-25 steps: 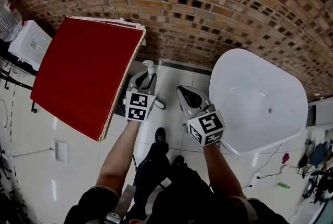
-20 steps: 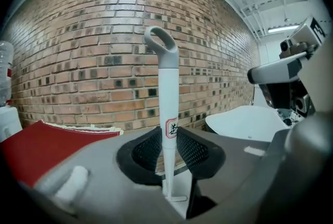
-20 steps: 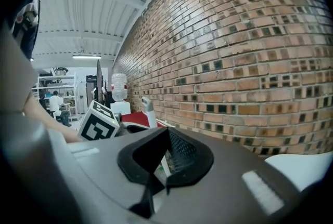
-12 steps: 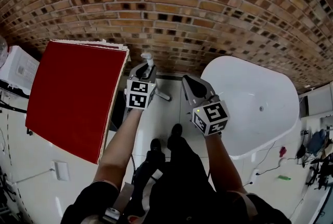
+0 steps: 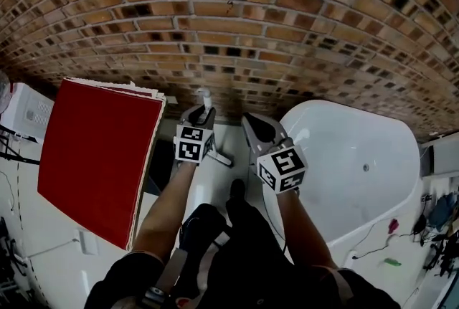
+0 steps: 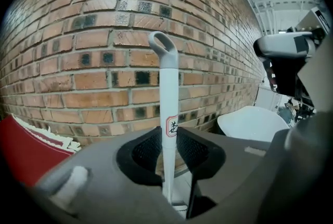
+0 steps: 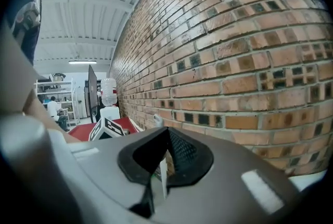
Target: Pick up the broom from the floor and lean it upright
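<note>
Brick wall (image 5: 237, 28), white tub (image 5: 358, 157), red board (image 5: 93, 157)

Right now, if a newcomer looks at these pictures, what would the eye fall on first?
First the white broom handle, standing upright between the jaws of the left tool, which are closed on it, close before the brick wall. Then the big red board at the left and the white bathtub at the right, both near the foot of that wall.
</note>
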The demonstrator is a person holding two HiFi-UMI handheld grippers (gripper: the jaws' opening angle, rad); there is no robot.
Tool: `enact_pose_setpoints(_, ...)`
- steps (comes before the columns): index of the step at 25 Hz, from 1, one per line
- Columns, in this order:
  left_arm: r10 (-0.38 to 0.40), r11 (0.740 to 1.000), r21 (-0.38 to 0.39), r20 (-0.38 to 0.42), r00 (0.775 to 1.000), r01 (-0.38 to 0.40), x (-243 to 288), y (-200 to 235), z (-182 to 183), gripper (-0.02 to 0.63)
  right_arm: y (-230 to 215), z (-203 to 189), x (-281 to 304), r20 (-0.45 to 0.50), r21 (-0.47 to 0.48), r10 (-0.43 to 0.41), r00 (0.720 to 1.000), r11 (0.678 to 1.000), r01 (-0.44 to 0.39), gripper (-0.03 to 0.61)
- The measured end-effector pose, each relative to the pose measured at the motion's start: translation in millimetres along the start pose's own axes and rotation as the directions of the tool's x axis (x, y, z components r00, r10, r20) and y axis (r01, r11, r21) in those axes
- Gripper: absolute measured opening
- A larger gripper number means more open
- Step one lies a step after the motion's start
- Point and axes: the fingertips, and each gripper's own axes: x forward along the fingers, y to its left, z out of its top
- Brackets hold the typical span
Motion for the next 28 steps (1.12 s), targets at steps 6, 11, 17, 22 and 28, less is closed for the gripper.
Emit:
enact_pose_setpoints(6,-0.006,1.000,-0.007,0.014,1.000,0.007,35.7,7.3,14.0,0.091,-19.6,-13.5,22.3,-0.046,0.023,0.018,0.999,1.000,-0.017,0.002)
enact_pose_setpoints(11,-0.033,0.999,-0.014,-0.003,0.999,0.033,61.6,20.2,20.7,0.092,-27.6,-6.2,42.7,-0.059,0.011,-0.003,0.998,1.000,0.004,0.002)
enact_pose_setpoints(17,-0.058,0.998,-0.036,-0.043,0.997,0.056,94.2,37.1,24.8,0.095,-34.7,0.7,57.9,-0.061,0.022,-0.039,0.997,0.999,0.040,0.002)
enact_pose_setpoints(22,-0.082,0.996,-0.046,-0.043,0.996,0.080,113.5,44.4,30.5,0.097,-35.7,-1.8,65.9,-0.078,0.026,-0.062,0.995,0.998,0.064,0.002)
enact_pose_setpoints(28,-0.106,0.994,-0.045,-0.043,0.993,0.104,126.0,46.1,32.5,0.098,-45.8,-5.1,65.0,-0.100,0.028,-0.099,0.990,0.994,0.103,0.002)
